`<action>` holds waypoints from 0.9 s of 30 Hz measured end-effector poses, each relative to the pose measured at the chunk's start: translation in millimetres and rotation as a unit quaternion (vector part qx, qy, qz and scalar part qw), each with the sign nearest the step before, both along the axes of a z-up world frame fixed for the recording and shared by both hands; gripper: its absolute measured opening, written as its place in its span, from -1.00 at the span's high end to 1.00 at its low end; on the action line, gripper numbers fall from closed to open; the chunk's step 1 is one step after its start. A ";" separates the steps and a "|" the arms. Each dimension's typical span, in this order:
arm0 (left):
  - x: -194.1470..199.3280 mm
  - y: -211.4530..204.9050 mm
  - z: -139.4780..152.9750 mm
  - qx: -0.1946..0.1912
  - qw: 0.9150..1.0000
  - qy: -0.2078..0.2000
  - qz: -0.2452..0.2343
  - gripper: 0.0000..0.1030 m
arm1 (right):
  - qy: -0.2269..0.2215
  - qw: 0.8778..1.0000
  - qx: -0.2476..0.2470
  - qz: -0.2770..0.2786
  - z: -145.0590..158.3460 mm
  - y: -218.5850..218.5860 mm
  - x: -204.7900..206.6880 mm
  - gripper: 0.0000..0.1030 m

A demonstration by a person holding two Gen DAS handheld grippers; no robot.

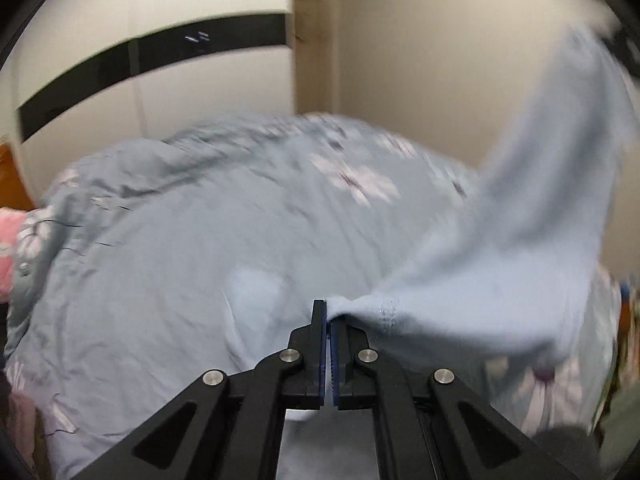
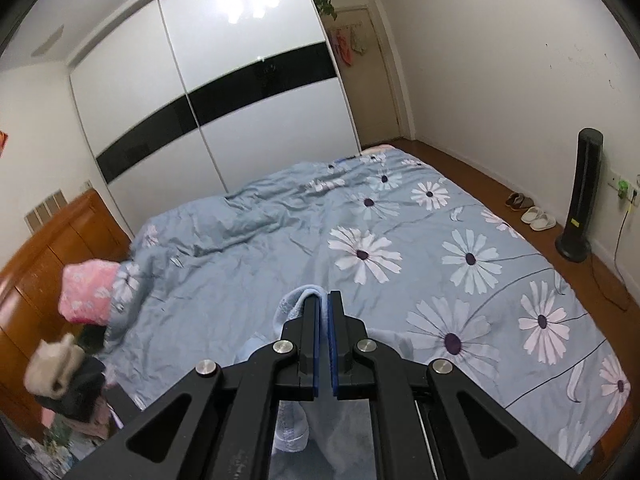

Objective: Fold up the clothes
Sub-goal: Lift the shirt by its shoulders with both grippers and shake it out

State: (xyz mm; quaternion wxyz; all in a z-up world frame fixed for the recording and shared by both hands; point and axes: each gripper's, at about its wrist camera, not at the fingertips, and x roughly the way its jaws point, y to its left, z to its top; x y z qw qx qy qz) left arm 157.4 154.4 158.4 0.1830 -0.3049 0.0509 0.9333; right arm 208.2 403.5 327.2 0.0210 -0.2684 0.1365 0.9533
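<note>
Motion-blurred pale blue garment (image 1: pixel 520 240), its shape unclear, hangs clenched between left gripper (image 1: pixel 328 320) and right gripper (image 2: pixel 323 304) over a floral duvet (image 2: pixel 400 248).

No words, brand names or numbers can be read in either view. The small yellow label (image 2: pixel 575 222) low on the black tower fan (image 2: pixel 580 196) by the wall is too small to make out.

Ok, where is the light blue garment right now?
The light blue cloth garment is lifted above the floral blue duvet, pinched by both tools: the left tool and the right tool.
</note>
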 end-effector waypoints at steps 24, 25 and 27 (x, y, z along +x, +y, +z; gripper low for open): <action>113.0 -190.3 266.9 0.034 0.950 0.295 0.093 0.97 | 0.194 0.975 0.048 0.095 120.1 -60.0 107.1 0.93; 116.8 -194.9 277.2 0.026 0.948 0.304 0.091 0.97 | 0.203 0.973 0.049 0.103 125.7 -60.7 109.3 0.93; 112.2 -203.6 291.8 0.018 0.949 0.304 0.086 0.97 | 0.208 0.970 0.047 0.113 132.5 -60.7 102.9 0.93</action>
